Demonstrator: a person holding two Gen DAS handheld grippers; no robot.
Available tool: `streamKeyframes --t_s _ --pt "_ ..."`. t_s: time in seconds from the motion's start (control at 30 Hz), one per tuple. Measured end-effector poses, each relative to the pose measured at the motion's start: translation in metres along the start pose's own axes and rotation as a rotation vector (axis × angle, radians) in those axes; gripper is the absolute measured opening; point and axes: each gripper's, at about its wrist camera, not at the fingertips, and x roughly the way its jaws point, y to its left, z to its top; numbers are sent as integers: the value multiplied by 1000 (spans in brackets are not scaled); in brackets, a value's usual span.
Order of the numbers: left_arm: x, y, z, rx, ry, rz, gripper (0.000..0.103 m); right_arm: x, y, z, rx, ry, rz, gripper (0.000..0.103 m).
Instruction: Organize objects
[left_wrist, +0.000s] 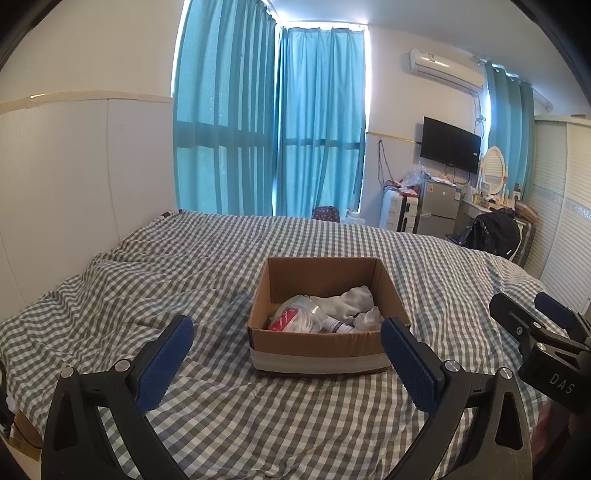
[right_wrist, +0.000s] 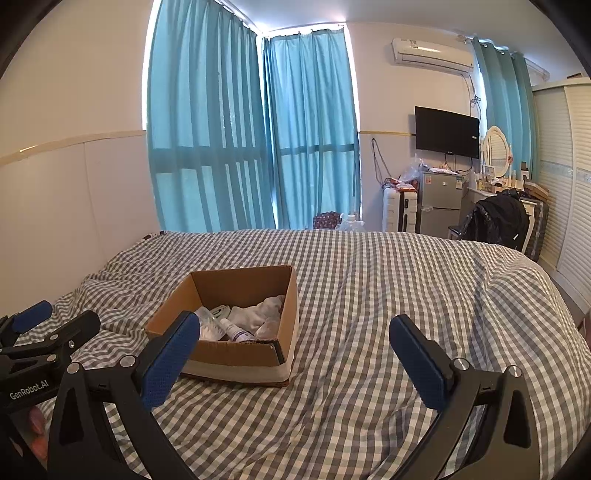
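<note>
The cardboard box (left_wrist: 325, 343) on the checked bed cover (left_wrist: 184, 266) already holds the bottle (right_wrist: 236, 330), cloth and bags, both tongs, left gripper (left_wrist: 288, 354) and right gripper (right_wrist: 295, 354), are spread wide and empty, so little seems left.

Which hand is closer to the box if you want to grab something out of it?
Probably the left hand-held gripper. In its view the cardboard box sits straight ahead between its open fingers. For the right hand-held gripper, also open, the box lies off to its left side.
</note>
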Motion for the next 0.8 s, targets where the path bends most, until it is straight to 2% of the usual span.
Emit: streamKeyframes --t_s 0.8 --pt "-1 -1 -2 -3 -1 11 103 6 8 -5 -2 19 0 103"
